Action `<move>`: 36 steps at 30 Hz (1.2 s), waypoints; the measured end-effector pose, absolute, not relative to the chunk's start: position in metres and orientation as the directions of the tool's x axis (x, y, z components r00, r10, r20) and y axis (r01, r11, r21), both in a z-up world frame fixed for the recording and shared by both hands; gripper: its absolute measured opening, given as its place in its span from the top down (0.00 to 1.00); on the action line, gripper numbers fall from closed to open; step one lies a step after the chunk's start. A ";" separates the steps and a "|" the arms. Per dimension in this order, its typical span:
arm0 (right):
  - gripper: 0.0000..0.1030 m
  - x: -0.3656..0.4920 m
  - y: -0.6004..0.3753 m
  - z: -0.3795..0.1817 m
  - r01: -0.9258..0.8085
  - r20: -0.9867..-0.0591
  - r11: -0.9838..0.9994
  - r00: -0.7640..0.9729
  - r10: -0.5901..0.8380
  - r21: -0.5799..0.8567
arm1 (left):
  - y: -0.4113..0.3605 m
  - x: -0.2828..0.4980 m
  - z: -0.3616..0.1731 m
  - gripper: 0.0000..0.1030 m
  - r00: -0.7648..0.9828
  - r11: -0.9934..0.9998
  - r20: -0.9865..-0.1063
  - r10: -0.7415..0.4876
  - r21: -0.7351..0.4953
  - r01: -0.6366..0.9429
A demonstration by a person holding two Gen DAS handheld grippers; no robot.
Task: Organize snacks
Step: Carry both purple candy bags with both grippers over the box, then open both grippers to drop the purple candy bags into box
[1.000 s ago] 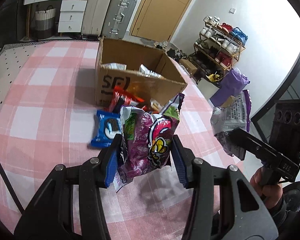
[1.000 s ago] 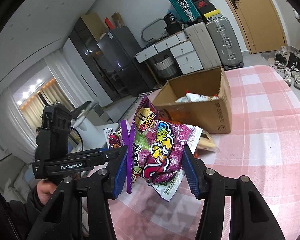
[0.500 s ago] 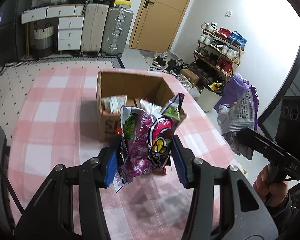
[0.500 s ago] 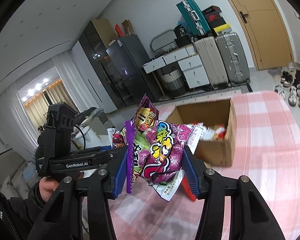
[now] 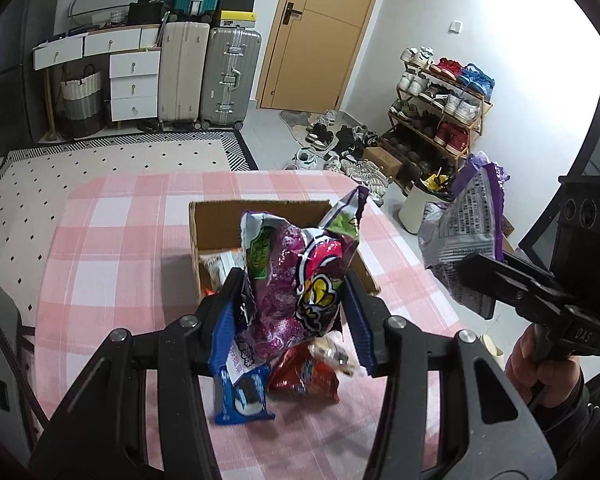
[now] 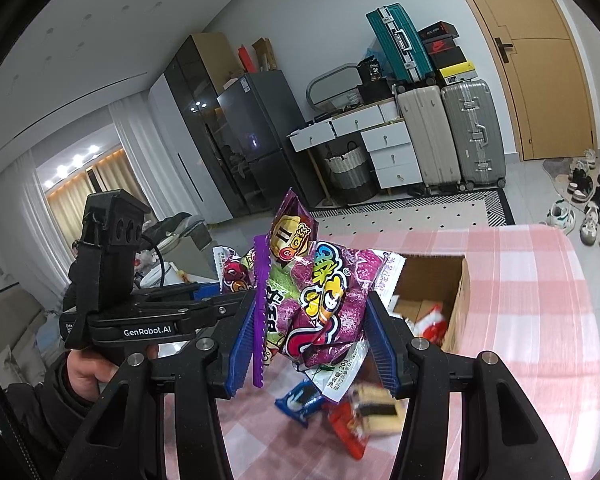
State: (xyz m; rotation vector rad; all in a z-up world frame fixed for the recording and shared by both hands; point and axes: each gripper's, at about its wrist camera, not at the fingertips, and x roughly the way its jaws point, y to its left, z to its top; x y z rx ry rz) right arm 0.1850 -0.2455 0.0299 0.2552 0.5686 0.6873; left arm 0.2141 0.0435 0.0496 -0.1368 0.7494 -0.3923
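A crinkly purple foil snack bag is gripped by the left gripper (image 5: 294, 312), another by the right gripper (image 6: 310, 342); either could be dropped short of the open brown cardboard box (image 5: 216, 228) if the slick foil slips.

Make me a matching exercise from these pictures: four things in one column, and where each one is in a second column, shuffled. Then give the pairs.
Things
1. purple bag
2. blue cookie pack
3. red packet
4. white packet

Places
A. inside the cardboard box
B. on the checked cloth, right of the blue pack
C. between the left gripper's jaws
D. on the cloth below the left gripper's left finger

Pairs: 1-C, 2-D, 3-B, 4-A
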 end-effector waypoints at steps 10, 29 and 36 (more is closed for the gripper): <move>0.49 0.228 -0.248 0.048 -0.521 -0.399 0.748 0.635 0.662 0.412 | 0.029 0.278 0.069 0.56 0.654 0.925 -0.656 -0.377 -0.240 0.293; 0.49 0.312 -0.235 -0.007 -0.457 -0.517 0.787 0.594 0.617 0.414 | 0.012 0.371 -0.021 0.55 0.550 0.923 -0.744 -0.380 -0.271 0.272; 0.46 0.333 -0.231 -0.035 -0.418 -0.566 0.802 0.568 0.597 0.427 | 0.010 0.388 -0.056 0.51 0.518 0.921 -0.763 -0.386 -0.286 0.266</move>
